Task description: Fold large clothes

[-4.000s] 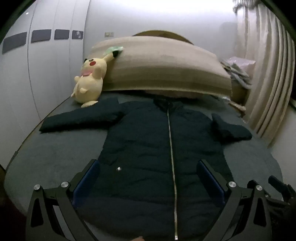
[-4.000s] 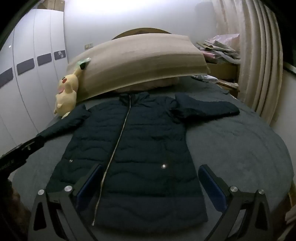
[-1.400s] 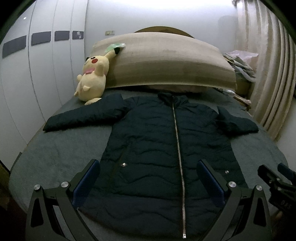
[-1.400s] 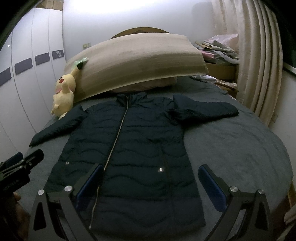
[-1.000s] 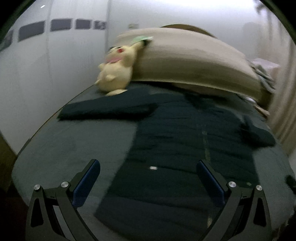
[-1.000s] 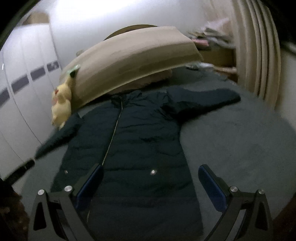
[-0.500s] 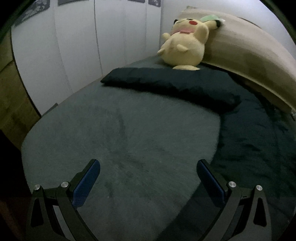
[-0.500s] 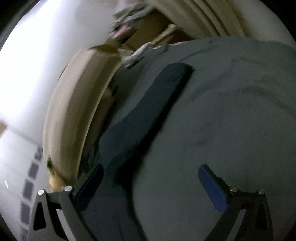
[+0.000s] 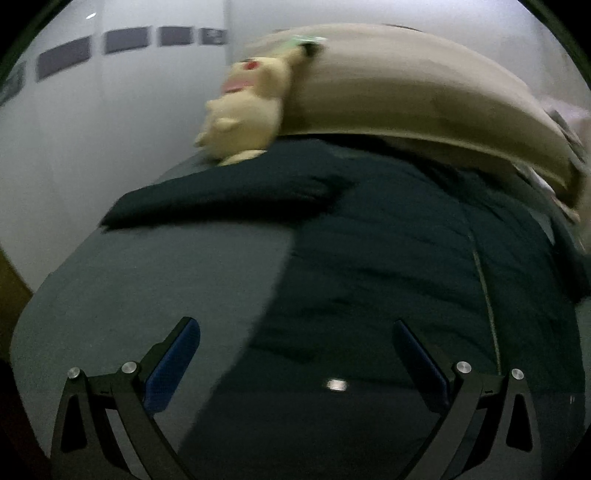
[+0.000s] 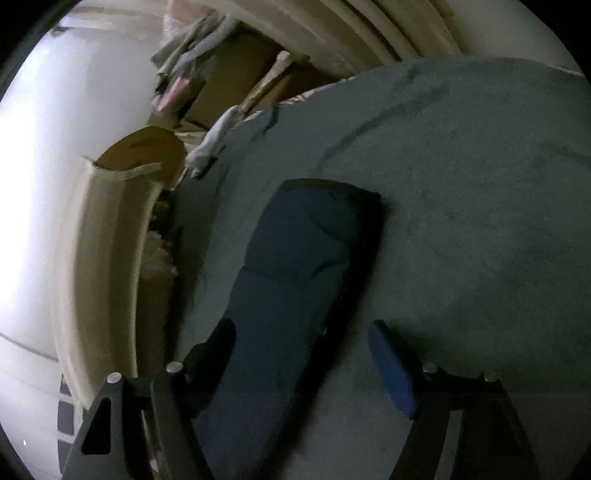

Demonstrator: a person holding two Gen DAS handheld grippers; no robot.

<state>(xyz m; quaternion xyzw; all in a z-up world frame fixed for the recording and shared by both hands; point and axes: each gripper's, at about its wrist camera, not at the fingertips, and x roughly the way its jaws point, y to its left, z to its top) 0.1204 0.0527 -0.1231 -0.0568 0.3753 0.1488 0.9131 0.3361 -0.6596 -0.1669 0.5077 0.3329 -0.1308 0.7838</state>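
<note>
A dark navy puffer coat (image 9: 388, 258) lies flat, zipped, on a grey bed (image 9: 166, 277). Its left sleeve (image 9: 221, 195) stretches out toward the wall. My left gripper (image 9: 295, 354) is open and empty, low over the coat's left side edge near a snap button (image 9: 337, 384). In the right wrist view the coat's right sleeve (image 10: 295, 266) lies on the grey bed (image 10: 480, 221), cuff pointing away. My right gripper (image 10: 306, 354) is open, tilted, with the sleeve between its fingers, not closed on it.
A yellow plush toy (image 9: 247, 107) leans on a long beige pillow (image 9: 424, 96) at the bed's head. White wardrobe doors (image 9: 92, 110) stand at left. Cluttered cloths and boxes (image 10: 207, 62) and curtains (image 10: 369, 33) lie beyond the bed's right side.
My left gripper swung back right, from the left sleeve and bare bed toward the coat's body. My right gripper moved in closer over the right sleeve, which now lies between its fingers.
</note>
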